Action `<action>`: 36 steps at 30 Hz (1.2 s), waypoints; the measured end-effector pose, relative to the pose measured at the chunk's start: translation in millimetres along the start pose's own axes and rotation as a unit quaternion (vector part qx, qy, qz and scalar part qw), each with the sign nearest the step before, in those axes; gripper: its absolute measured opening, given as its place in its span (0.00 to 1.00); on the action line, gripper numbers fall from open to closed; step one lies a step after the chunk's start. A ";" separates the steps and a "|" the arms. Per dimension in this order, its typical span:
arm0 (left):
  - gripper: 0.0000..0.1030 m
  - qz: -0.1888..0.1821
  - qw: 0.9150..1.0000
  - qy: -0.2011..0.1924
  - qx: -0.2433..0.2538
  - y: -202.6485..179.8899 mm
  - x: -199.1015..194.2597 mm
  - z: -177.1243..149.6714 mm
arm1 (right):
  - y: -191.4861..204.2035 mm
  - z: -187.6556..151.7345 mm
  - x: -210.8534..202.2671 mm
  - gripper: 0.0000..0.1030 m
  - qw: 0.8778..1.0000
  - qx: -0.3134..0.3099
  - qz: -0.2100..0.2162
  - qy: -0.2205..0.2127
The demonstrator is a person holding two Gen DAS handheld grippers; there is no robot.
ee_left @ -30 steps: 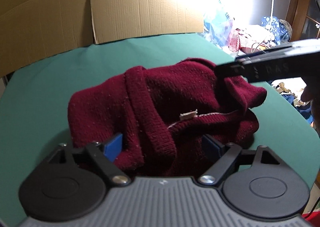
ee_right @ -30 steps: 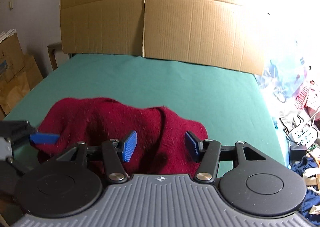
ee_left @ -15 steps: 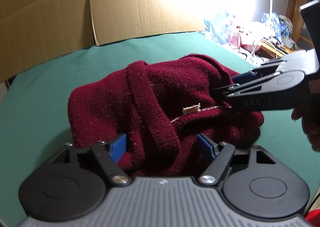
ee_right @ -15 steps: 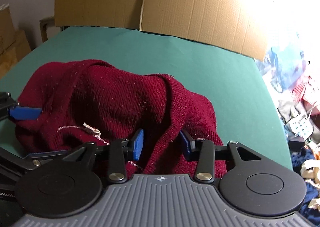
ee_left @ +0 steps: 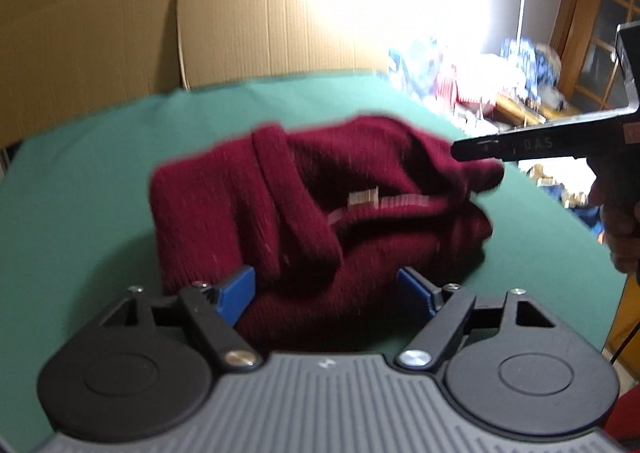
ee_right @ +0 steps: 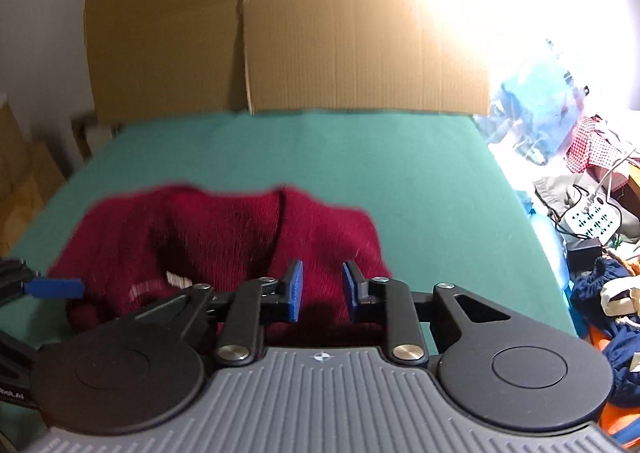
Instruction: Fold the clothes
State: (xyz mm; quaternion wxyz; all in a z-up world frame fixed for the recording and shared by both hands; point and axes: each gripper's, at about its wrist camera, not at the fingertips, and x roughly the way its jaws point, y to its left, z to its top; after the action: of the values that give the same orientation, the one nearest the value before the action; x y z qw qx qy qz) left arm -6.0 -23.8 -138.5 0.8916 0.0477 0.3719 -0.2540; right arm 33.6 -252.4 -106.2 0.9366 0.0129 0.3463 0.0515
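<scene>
A crumpled dark red knit sweater (ee_left: pixel 320 213) lies on the green table (ee_left: pixel 80 193), a small pale label (ee_left: pixel 362 197) showing on top. My left gripper (ee_left: pixel 326 291) is open, its blue pads either side of the sweater's near edge. In the right wrist view the sweater (ee_right: pixel 224 237) fills the lower left. My right gripper (ee_right: pixel 323 289) has its jaws drawn close together with a fold of knit between them. From the left wrist view the right gripper (ee_left: pixel 458 151) sits at the sweater's raised right end. A blue left fingertip (ee_right: pixel 54 288) shows at the far left.
Flattened cardboard (ee_right: pixel 360 53) stands along the table's far edge. Right of the table lie piled clothes, bags and a power strip (ee_right: pixel 592 219). A person's hand (ee_left: pixel 616 213) holds the right gripper. A wooden door (ee_left: pixel 600 33) is at the right; boxes (ee_right: pixel 24 181) at the left.
The right gripper's jaws narrowed from wide open to a small gap on the knit, and it dipped into the sweater then rose. The left gripper stayed open at the near edge.
</scene>
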 end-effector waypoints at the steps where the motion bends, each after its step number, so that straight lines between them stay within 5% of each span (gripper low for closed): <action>1: 0.76 0.002 1.000 0.004 0.004 -1.5 0.6 -1.8 | 4.6 -2.6 8.4 0.23 1.000 -0.007 0.004 0.022; 3: 0.75 0.006 1.000 0.004 0.015 -5.3 -3.4 -4.0 | 6.3 -12.0 16.4 0.23 0.999 -0.021 0.001 0.049; 6: 0.74 0.000 0.999 -0.009 0.033 -12.0 -22.5 -3.4 | 3.6 -7.7 -1.1 0.24 1.000 -0.023 0.003 0.022; 9: 0.83 0.002 0.998 -0.049 0.045 -14.9 -55.0 0.3 | 10.9 5.5 -25.6 0.26 0.997 -0.047 0.058 -0.011; 12: 0.86 0.055 0.994 -0.074 0.063 -9.0 -64.2 3.7 | 32.6 12.0 -26.8 0.30 0.988 -0.070 0.137 -0.011; 16: 0.69 0.099 0.984 -0.040 0.142 -5.8 -37.1 -3.5 | 72.3 8.9 -0.1 0.34 0.977 -0.129 0.170 0.009; 21: 0.70 0.111 0.974 -0.036 0.196 -6.0 -24.1 -11.1 | 104.8 5.1 28.5 0.39 0.963 -0.177 0.202 0.034; 23: 0.68 0.117 0.972 -0.027 0.204 -0.4 -18.7 -11.3 | 105.9 5.1 33.9 0.26 0.959 -0.180 0.216 0.039; 25: 0.35 0.116 0.971 -0.016 0.208 4.3 -13.2 -11.3 | 109.0 4.4 35.7 0.12 0.957 -0.190 0.215 0.043; 27: 0.22 0.105 0.972 -0.009 0.208 6.0 -11.7 -11.1 | 109.1 3.7 28.2 0.07 0.952 -0.201 0.224 0.048; 36: 0.11 0.099 0.968 -0.002 0.231 0.4 -20.5 -26.4 | 101.6 -23.6 20.7 0.01 0.933 -0.276 0.201 0.115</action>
State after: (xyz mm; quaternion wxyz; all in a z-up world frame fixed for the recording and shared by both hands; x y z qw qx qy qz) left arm -34.9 -7.7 -143.4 0.8778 0.2884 0.2945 -0.2441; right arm 25.0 -149.5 -131.5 0.8269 -0.1833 0.4141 0.3334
